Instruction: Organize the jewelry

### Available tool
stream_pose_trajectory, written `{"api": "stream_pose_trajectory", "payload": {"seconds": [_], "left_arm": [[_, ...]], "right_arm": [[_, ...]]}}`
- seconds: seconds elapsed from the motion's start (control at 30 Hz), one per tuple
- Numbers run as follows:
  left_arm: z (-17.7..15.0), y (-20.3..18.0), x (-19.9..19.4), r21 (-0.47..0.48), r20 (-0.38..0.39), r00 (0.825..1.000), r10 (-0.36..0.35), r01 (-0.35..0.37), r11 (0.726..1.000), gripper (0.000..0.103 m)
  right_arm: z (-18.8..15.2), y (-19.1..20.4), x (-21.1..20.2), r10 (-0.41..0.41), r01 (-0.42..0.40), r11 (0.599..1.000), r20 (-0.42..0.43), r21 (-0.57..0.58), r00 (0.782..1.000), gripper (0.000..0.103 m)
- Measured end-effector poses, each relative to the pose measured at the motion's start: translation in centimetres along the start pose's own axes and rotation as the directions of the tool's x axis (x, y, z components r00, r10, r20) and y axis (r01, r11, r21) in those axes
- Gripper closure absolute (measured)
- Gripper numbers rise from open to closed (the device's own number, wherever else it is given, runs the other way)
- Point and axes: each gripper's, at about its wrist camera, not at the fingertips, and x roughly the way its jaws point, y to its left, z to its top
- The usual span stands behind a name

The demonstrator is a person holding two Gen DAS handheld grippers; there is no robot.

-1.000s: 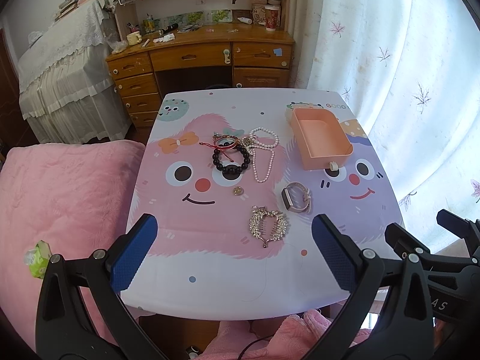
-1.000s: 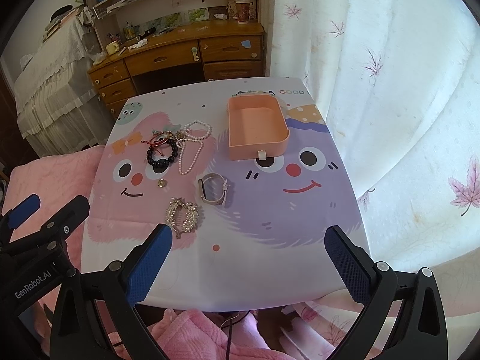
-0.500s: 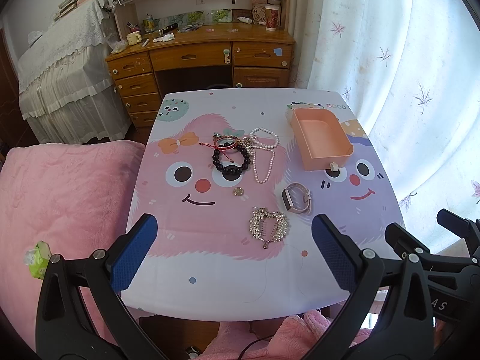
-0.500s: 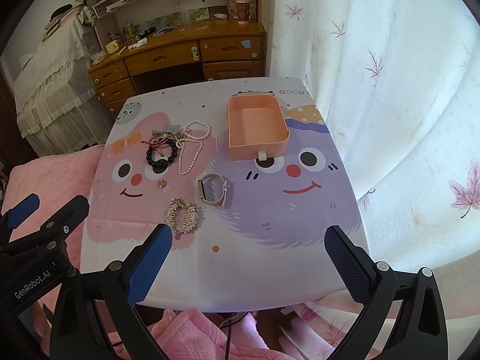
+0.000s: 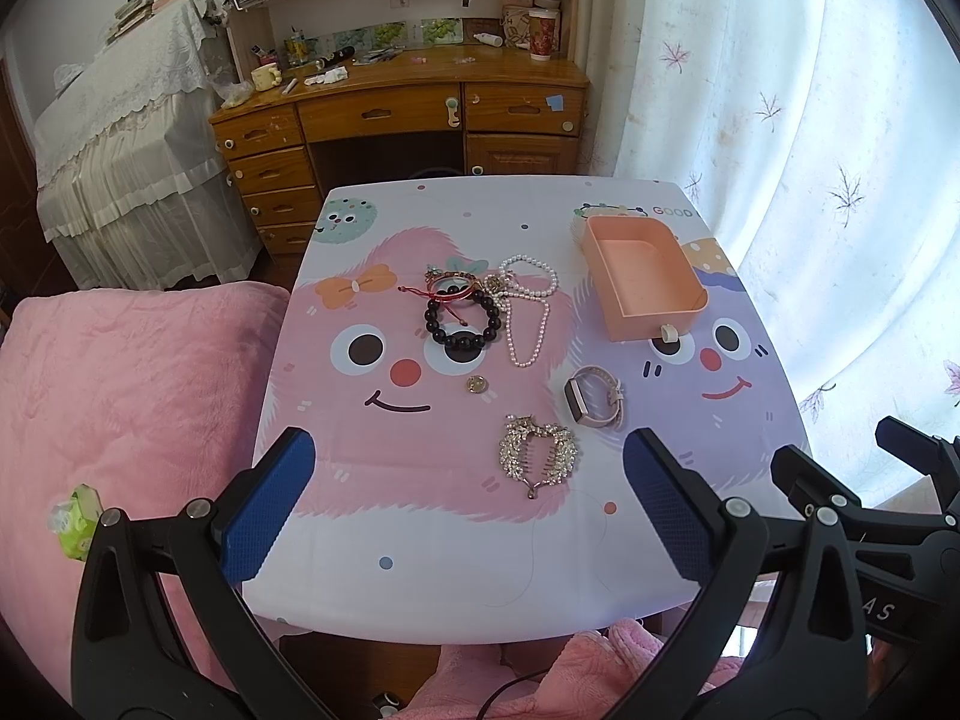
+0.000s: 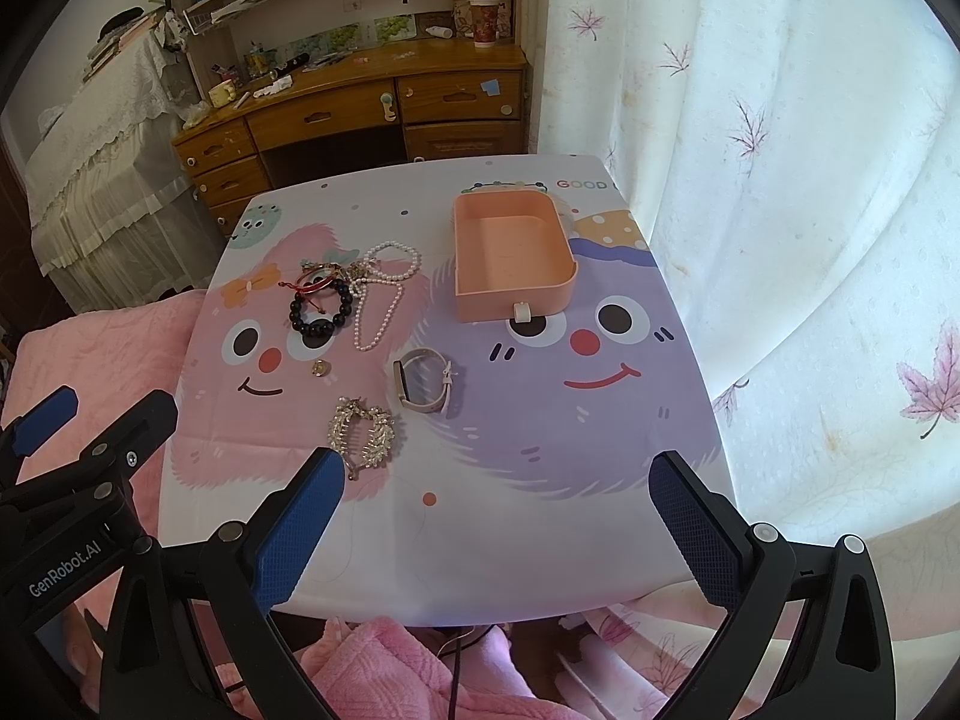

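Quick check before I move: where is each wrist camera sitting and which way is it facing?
Left wrist: at the table's near edge, facing the desk; open left gripper, right gripper beside it.
Right wrist: same edge, further right, toward the curtain; open right gripper, left gripper beside it.
Shared: pink tray, watch.

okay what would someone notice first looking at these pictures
Probably the cartoon-face tablecloth, then the jewelry scattered on it: a black bead bracelet beside a pearl necklace, and a sparkly hair comb nearer the camera. An empty peach box sits at the right.
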Motion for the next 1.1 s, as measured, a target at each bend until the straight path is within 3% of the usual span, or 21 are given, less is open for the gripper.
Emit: {"api": "stream_pose_trajectory", "payload": {"seconds": [0.87,1.1], "left_arm": [[0.0,-0.1,0.1,0.001,-0.003,1.0,0.0,0.0,1.0,0.001],[0.1,1.7,0.7,0.005,-0.049,0.999,-0.005,0.005,1.0,0.001]], "right_arm": [[0.8,-0.4,0.5,-0.009,0.009,1.0,-0.003,-0.002,1.0,0.0],[1.3,0.3,1.0,0.002,-0.002,1.0,-0.034,0.003,0.999,0.0]]}}
